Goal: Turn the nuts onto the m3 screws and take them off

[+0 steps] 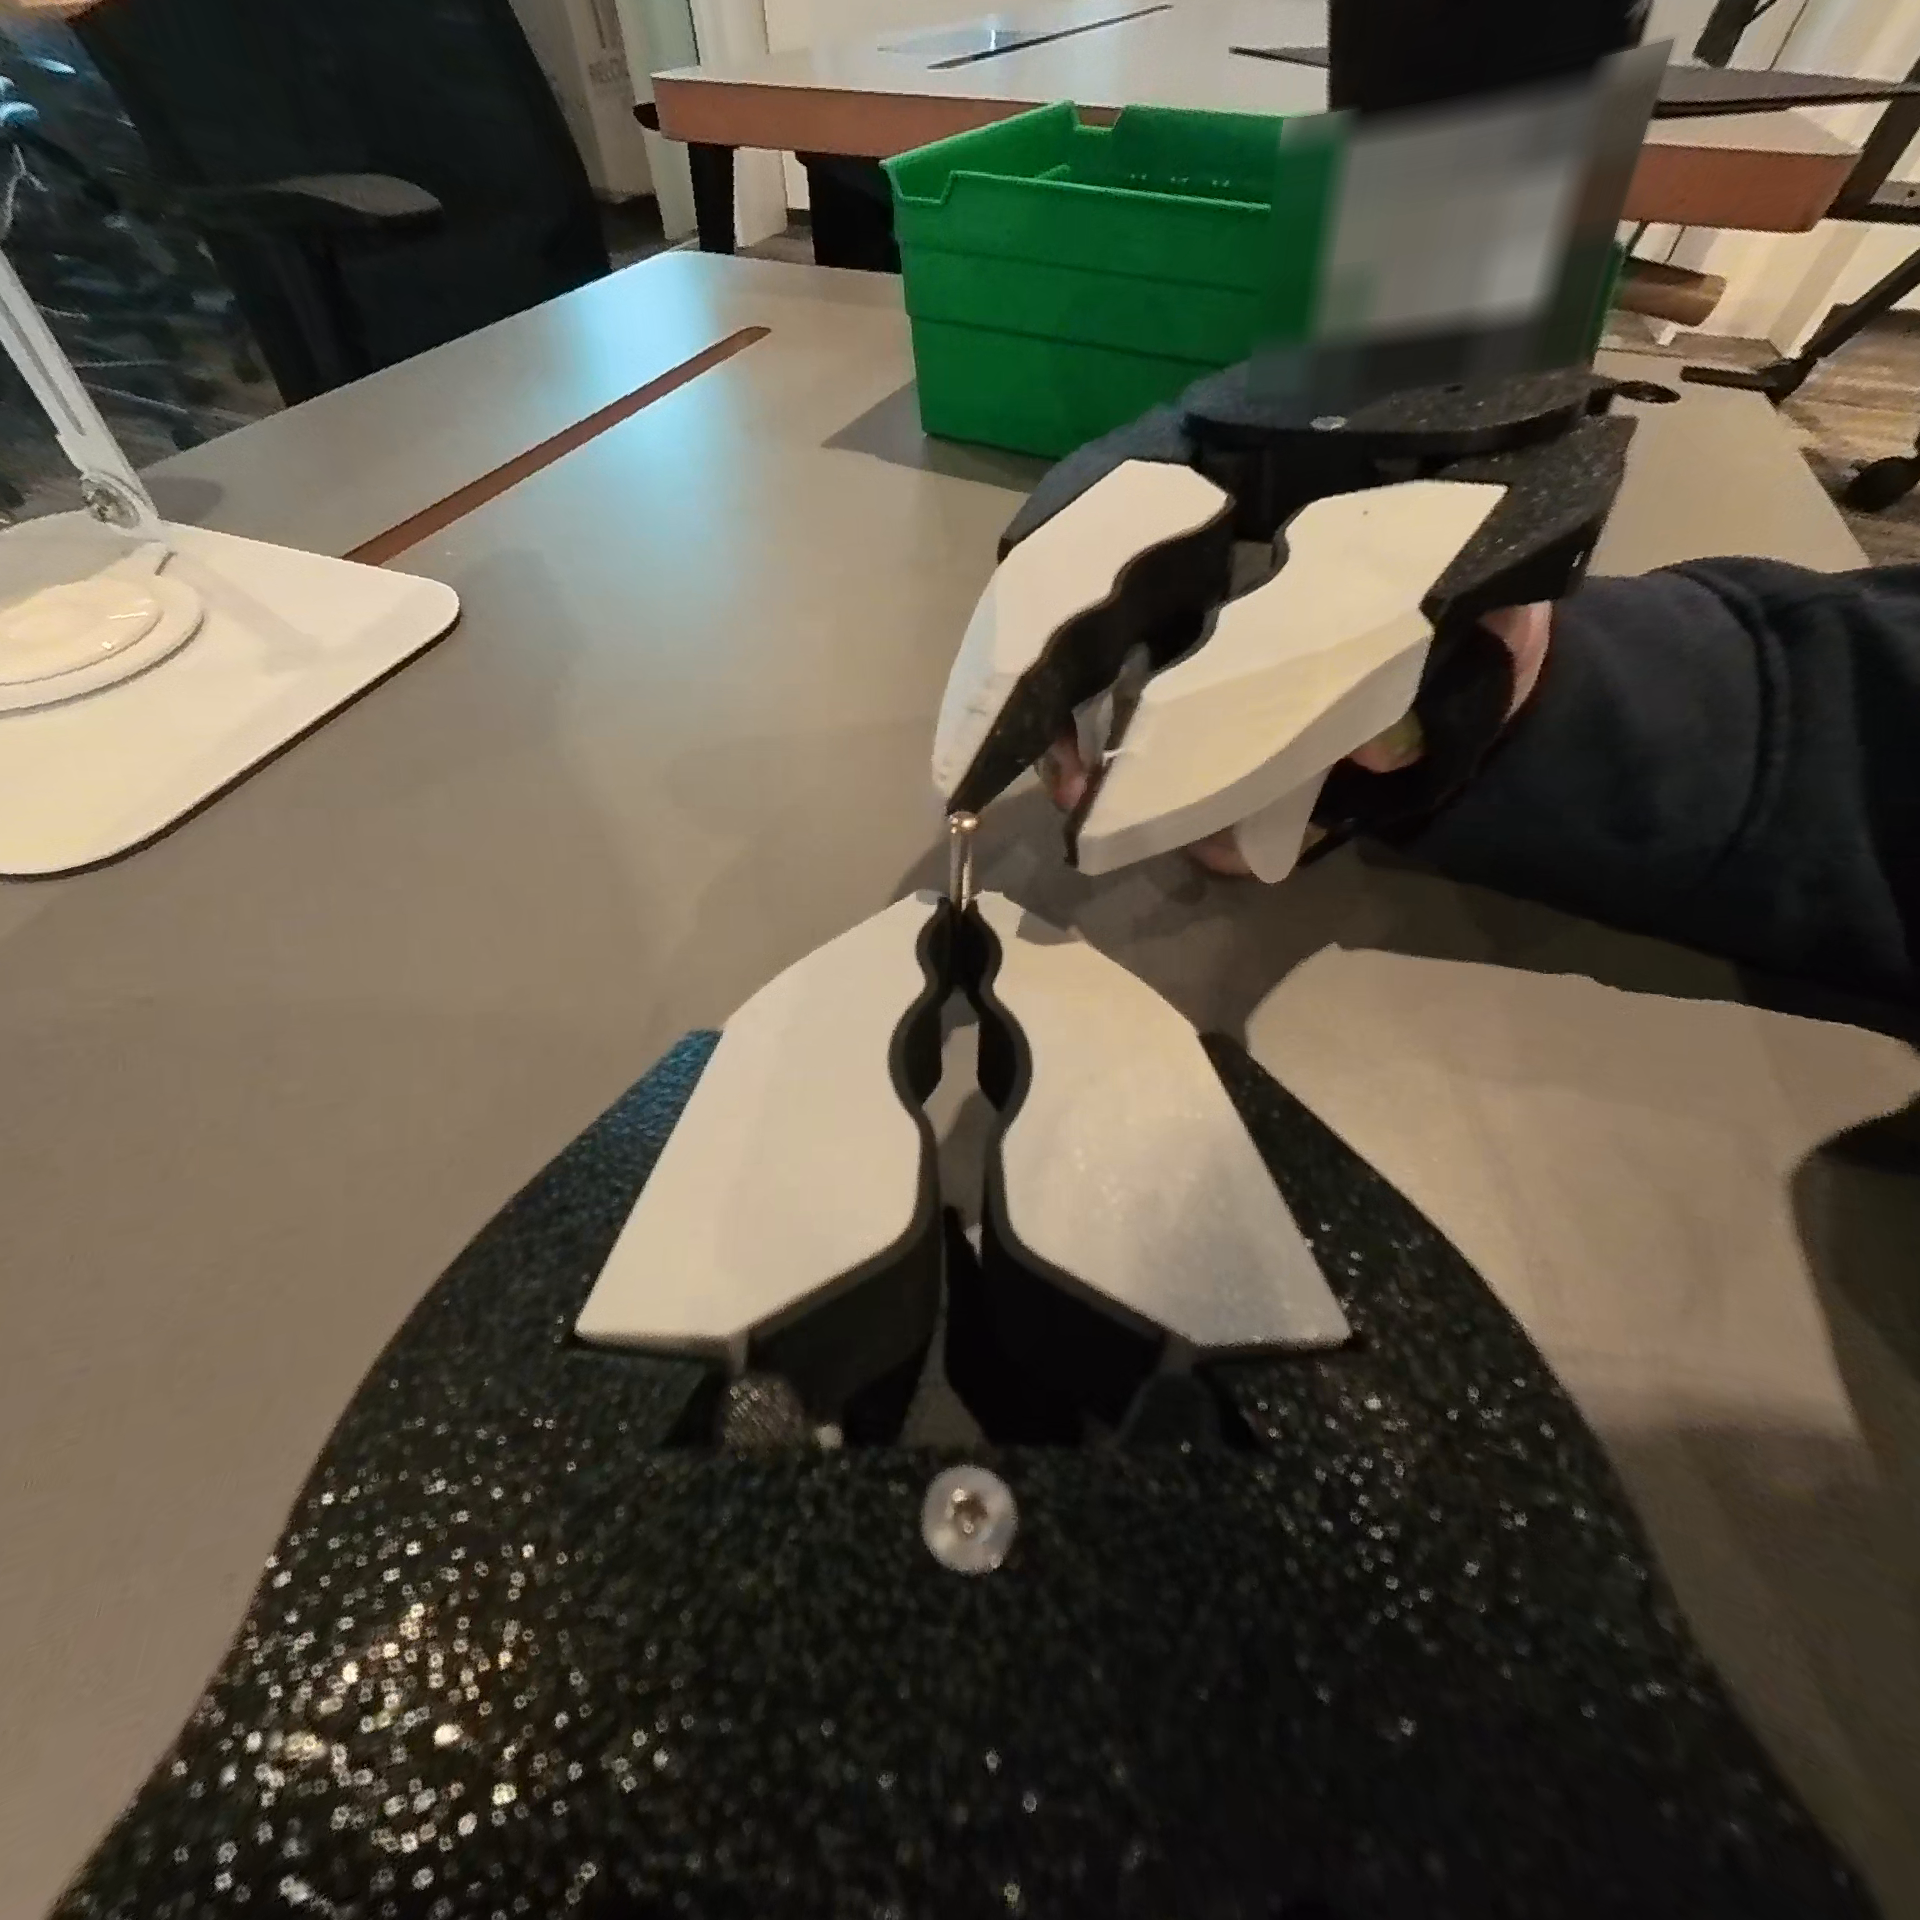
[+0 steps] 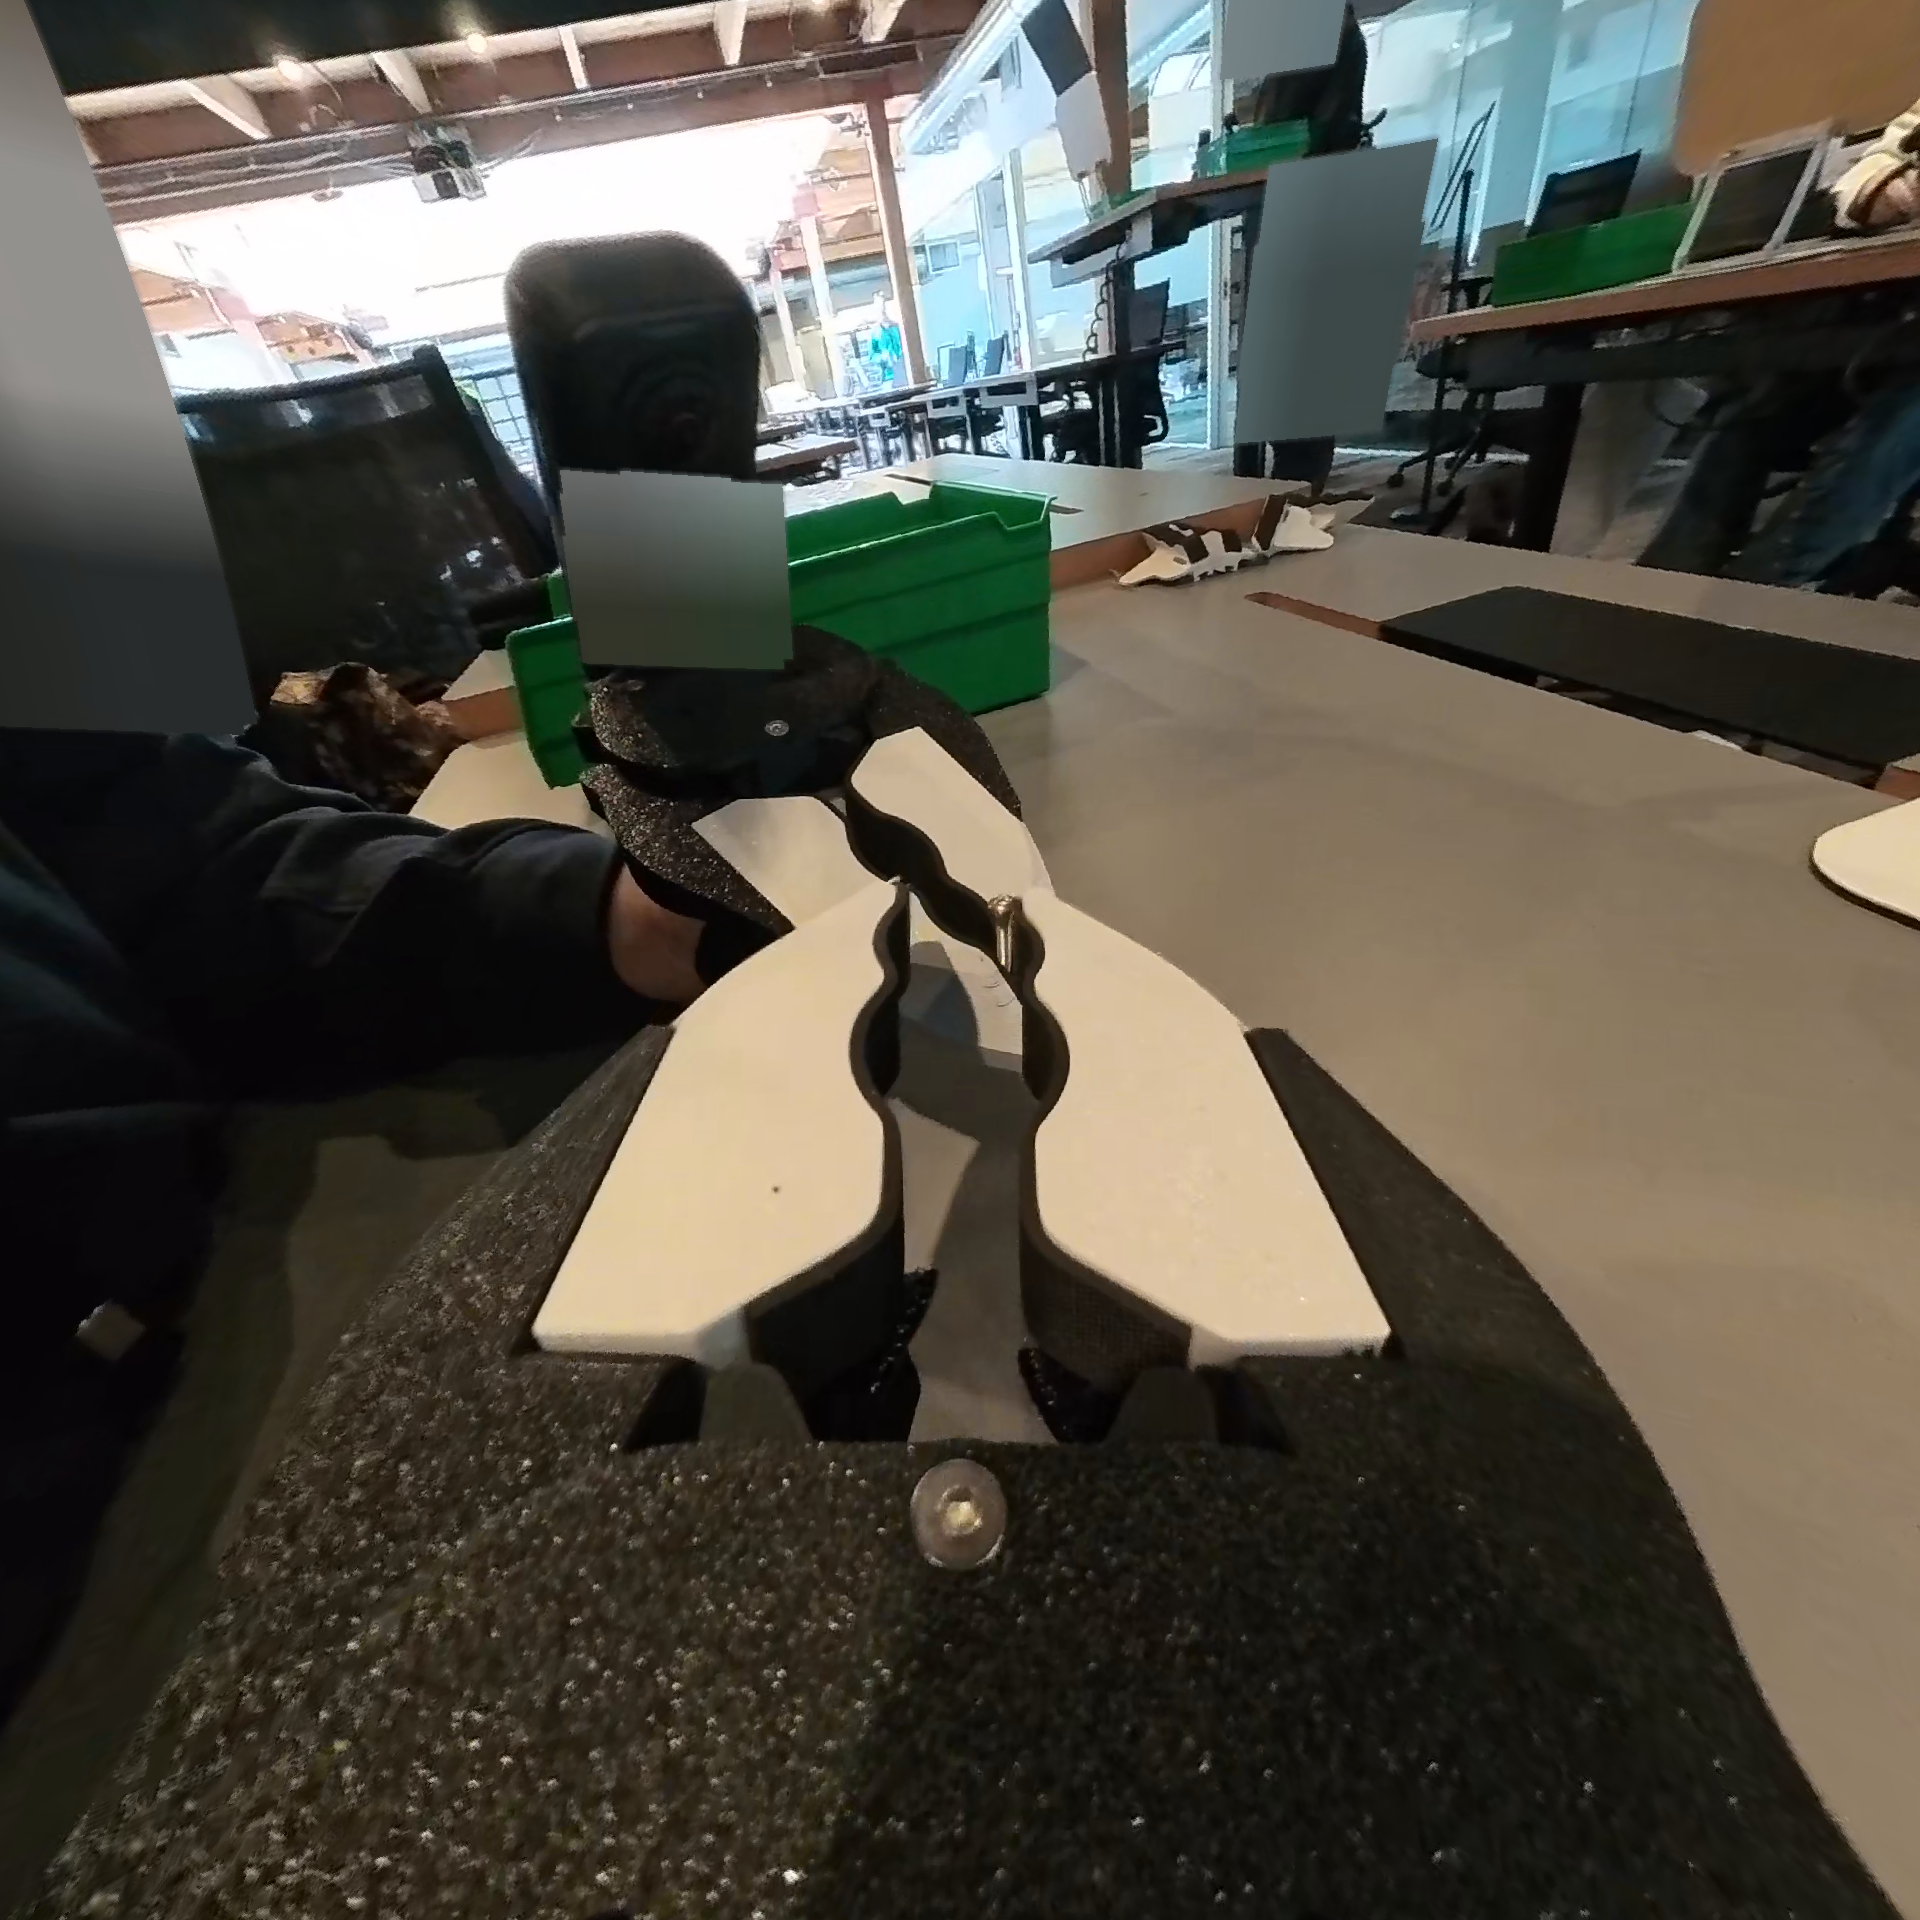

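The left gripper [image 1: 961, 914] has its fingers clenched on the m3 screw [image 1: 962, 857], which stands upright above the counter [image 1: 520, 727]. Just right of the screw, the right gripper [image 1: 1013, 821] has its fingers spread, one tip touching the screw's top. No nut is discernible; threading seems barely started, or just finished.

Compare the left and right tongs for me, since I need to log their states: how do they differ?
The left tongs are shut on the screw, which stands upright from their tips; the right tongs are open and hold nothing. The left tongs lie low along the grey table; the right tongs angle down, one fingertip at the screw's top. Both have white fingers on black bodies.
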Demonstrator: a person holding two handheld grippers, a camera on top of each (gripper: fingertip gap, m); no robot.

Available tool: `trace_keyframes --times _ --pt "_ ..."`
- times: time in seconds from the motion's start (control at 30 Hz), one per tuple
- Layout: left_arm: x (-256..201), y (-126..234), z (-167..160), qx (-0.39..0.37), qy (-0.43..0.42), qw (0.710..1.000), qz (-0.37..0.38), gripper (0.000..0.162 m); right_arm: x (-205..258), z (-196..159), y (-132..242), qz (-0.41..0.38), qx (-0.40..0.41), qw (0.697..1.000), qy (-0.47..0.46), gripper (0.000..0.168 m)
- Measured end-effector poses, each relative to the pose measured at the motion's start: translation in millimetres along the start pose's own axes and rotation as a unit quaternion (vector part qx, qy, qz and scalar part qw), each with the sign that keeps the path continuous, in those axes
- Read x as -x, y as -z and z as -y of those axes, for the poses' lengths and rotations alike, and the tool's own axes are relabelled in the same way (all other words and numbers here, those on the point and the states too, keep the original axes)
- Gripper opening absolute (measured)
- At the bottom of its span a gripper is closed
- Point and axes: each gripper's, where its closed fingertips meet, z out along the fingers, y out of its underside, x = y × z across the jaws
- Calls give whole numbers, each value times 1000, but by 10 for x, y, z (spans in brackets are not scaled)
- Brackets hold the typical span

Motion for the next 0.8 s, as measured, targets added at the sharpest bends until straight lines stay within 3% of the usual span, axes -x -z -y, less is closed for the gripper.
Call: trace_keyframes --times 0.1,0.13,0.2,0.4,0.67,0.8 --pt "-10 -6 -10 3 -5 1000 -1 1 6 -8 24 9 4 1000 -2 17" --pt "11 -4 -11 4 -1 1000 6 0 38 -2 38 21 1 1000 1 4" --pt "31 1 -7 0 15 1000 1 1 103 4 44 36 -2 999 14 0" --pt "-123 -38 -60 20 -30 999 -30 0 -17 46 53 2 -17 1000 5 13" --pt "-276 20 -27 -4 -33 995 -99 0 131 -18 7 48 10 998 26 5" --pt "-230 17 -28 -7 -37 996 -77 0 100 -5 -8 27 6 999 32 4"
